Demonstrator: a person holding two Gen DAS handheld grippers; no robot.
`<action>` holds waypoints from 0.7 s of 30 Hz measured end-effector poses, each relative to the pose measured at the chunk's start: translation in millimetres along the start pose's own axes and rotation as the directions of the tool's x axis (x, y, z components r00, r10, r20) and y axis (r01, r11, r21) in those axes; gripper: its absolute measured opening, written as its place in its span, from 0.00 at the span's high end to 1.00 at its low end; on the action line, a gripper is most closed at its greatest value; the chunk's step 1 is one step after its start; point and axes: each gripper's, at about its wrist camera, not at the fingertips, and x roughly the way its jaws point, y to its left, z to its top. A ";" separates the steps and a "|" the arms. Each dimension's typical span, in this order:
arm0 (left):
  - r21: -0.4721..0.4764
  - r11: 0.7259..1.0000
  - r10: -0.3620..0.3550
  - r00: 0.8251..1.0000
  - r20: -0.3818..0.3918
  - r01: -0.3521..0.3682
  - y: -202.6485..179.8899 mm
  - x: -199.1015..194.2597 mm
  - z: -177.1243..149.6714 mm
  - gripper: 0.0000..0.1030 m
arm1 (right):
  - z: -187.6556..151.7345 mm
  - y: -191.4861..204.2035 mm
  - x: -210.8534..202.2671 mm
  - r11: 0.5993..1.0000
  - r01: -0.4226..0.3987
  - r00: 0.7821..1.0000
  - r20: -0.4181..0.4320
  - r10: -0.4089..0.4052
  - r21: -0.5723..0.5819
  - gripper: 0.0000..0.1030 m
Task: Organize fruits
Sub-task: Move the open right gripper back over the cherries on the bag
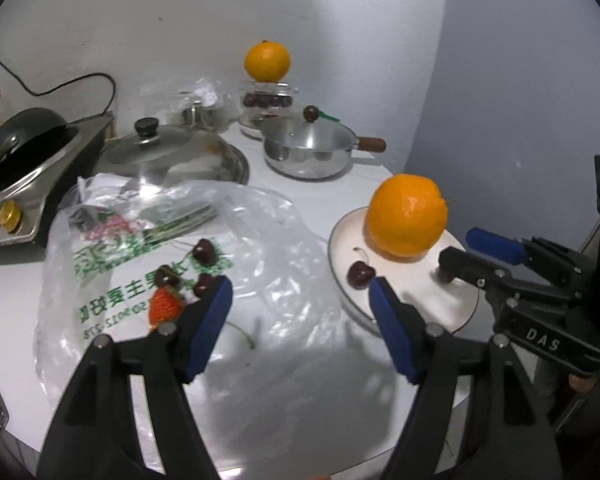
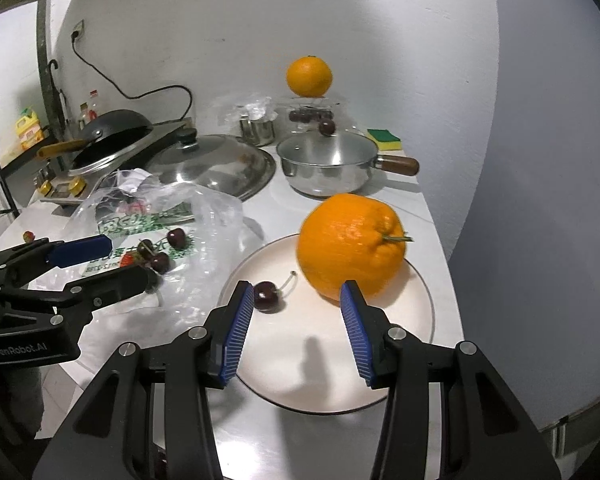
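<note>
A white plate (image 2: 384, 376) (image 1: 456, 304) holds a big orange (image 2: 350, 244) (image 1: 406, 216) and one cherry (image 2: 266, 296) (image 1: 360, 275). A clear plastic bag (image 1: 260, 248) (image 2: 212, 216) lies left of the plate with three cherries (image 1: 204, 252) (image 2: 176, 237) and a strawberry (image 1: 164, 308) (image 2: 128, 259) on it. My left gripper (image 1: 300, 296) is open and empty above the bag's right side. My right gripper (image 2: 298, 300) is open and empty over the plate, just in front of the orange and the cherry. A second orange (image 1: 267, 61) (image 2: 309, 77) sits on a glass container of cherries at the back.
A steel saucepan with lid (image 1: 310, 146) (image 2: 328, 160), a large pot lid (image 1: 168, 152) (image 2: 216, 164), a stove with a black wok (image 1: 24, 152) (image 2: 112, 140) and a sponge (image 2: 384, 139) stand behind. The table ends to the right of the plate.
</note>
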 end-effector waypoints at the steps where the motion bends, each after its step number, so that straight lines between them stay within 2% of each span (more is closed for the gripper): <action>1: -0.005 1.000 0.002 1.000 0.002 -0.002 3.2 -1.8 -0.5 0.30 | 0.8 3.9 0.1 1.000 -0.002 1.000 0.000 0.002 -0.005 0.53; 21: -0.097 0.994 0.049 0.999 0.010 -0.048 71.4 -22.2 -21.3 0.30 | 12.2 70.4 19.2 0.995 -0.043 0.999 -0.027 0.041 -0.086 0.53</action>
